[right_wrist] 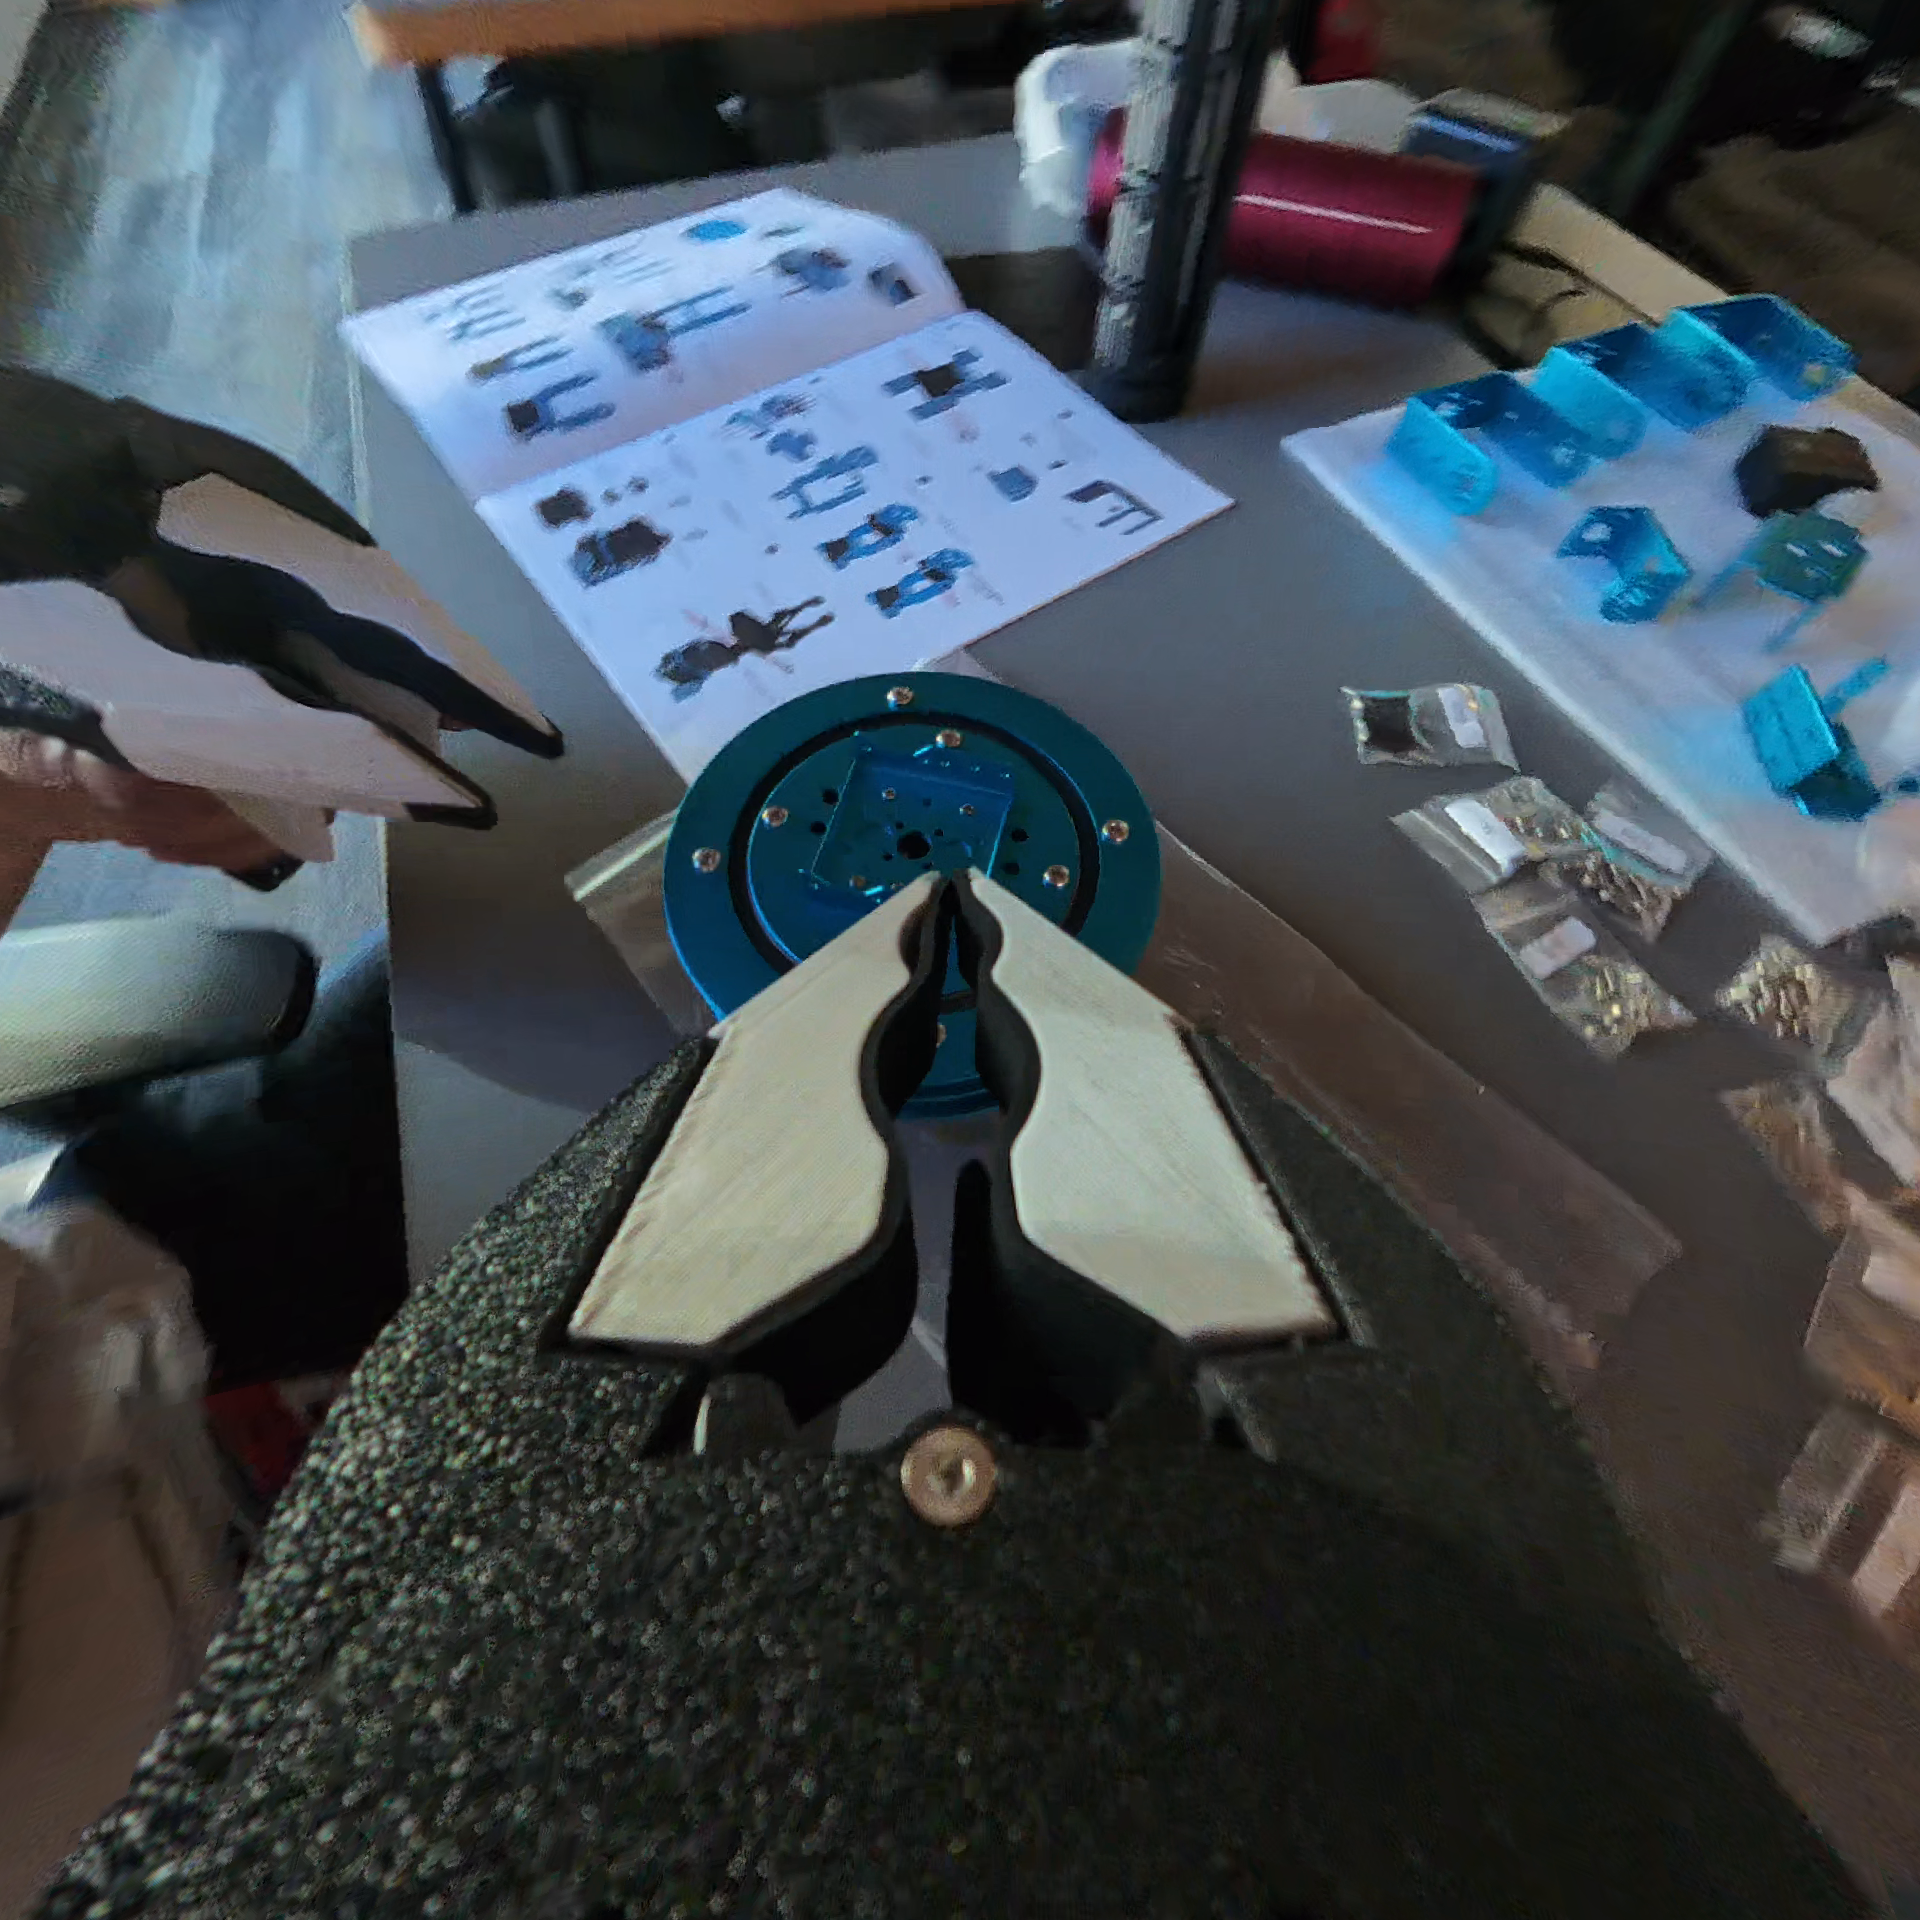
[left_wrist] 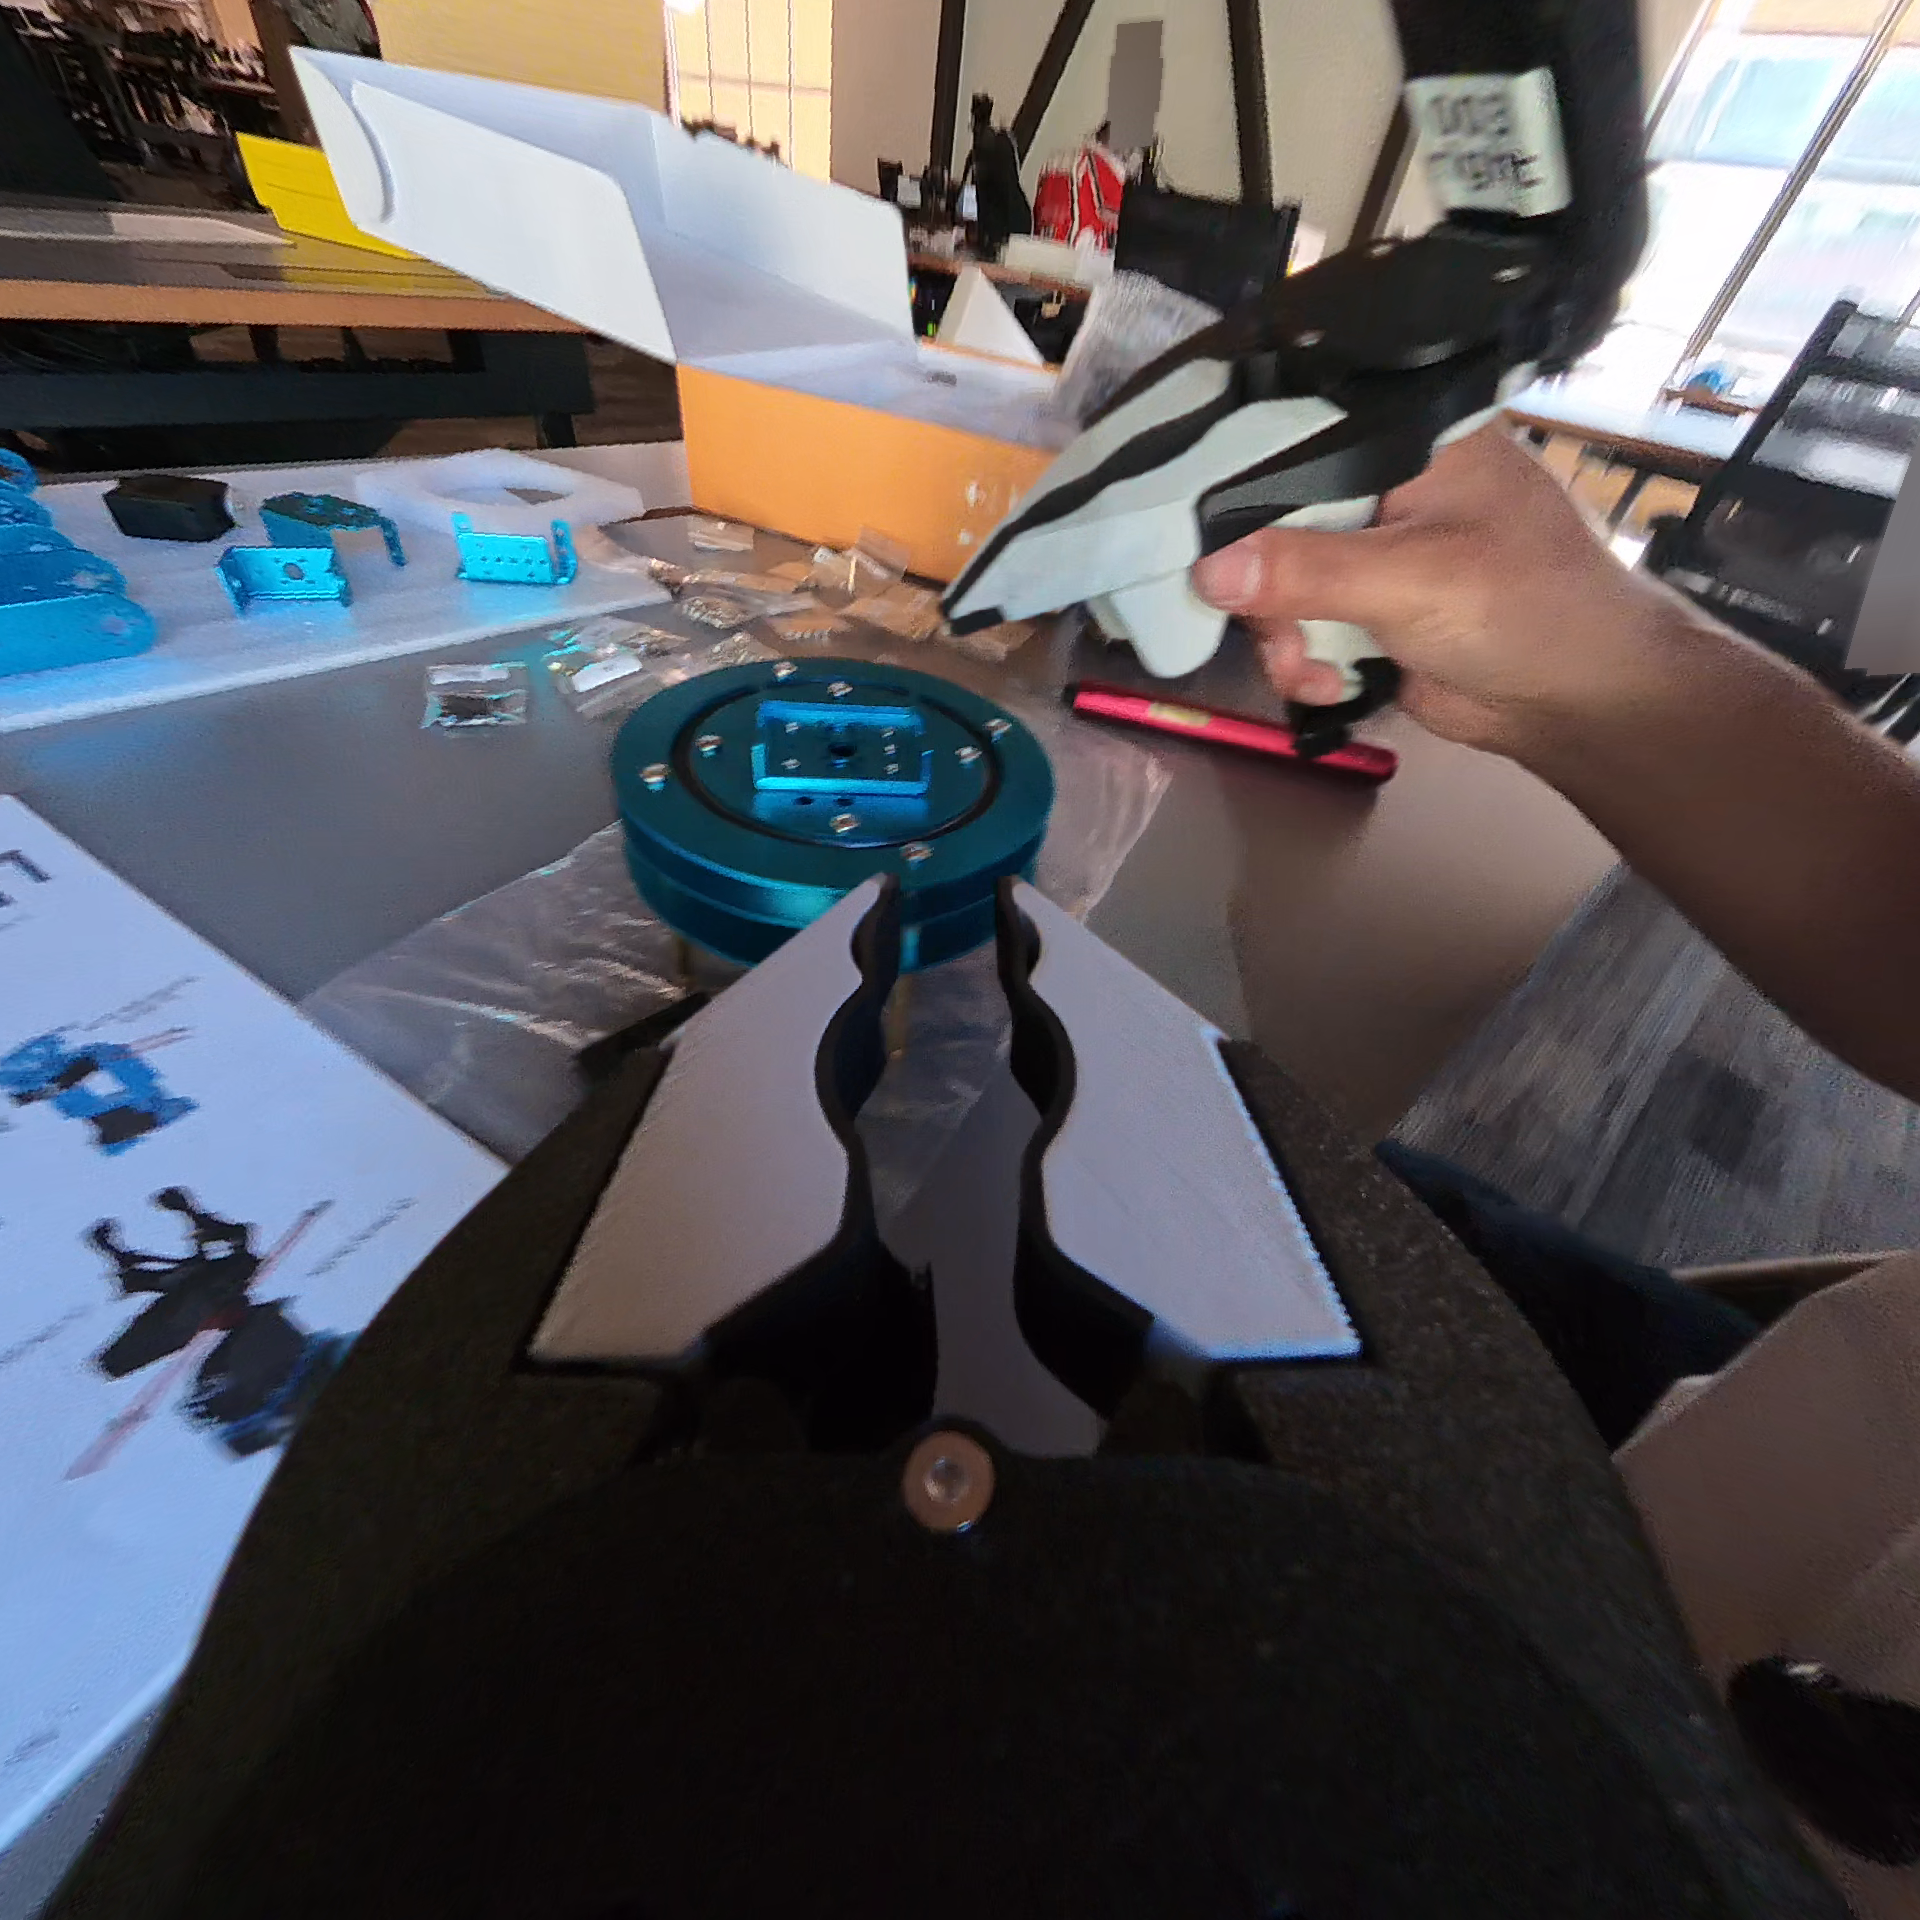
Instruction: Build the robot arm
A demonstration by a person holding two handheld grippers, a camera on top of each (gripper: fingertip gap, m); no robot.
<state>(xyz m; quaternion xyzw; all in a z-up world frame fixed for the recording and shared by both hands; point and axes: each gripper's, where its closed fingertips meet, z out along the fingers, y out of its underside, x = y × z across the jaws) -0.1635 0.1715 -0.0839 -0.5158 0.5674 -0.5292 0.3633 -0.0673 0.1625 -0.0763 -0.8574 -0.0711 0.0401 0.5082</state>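
Note:
A round blue metal base (left_wrist: 831, 769) with a square blue bracket (left_wrist: 836, 743) on top stands on short brass legs on the grey table, over a clear plastic bag (left_wrist: 499, 987). My left gripper (left_wrist: 948, 894) is open by a narrow gap and empty, with its tips just short of the base's near rim. In the right wrist view it (right_wrist: 514, 779) hangs left of the base (right_wrist: 909, 831), apart from it. My right gripper (right_wrist: 943, 883) is shut with nothing seen in it, and its tips hover over the bracket (right_wrist: 914, 821). In the left wrist view it (left_wrist: 956, 613) is raised beyond the base, held by a hand.
An open instruction booklet (right_wrist: 790, 457) lies by the base. A white foam tray (right_wrist: 1683, 665) holds several blue brackets (left_wrist: 291, 577). Small bags of screws (right_wrist: 1538, 862) lie beside it. A red pen-like tool (left_wrist: 1236, 732), an orange box with a white lid (left_wrist: 831, 457) and a black post (right_wrist: 1164, 208) stand around. Some 10 cm of space lies between my two pairs of fingers.

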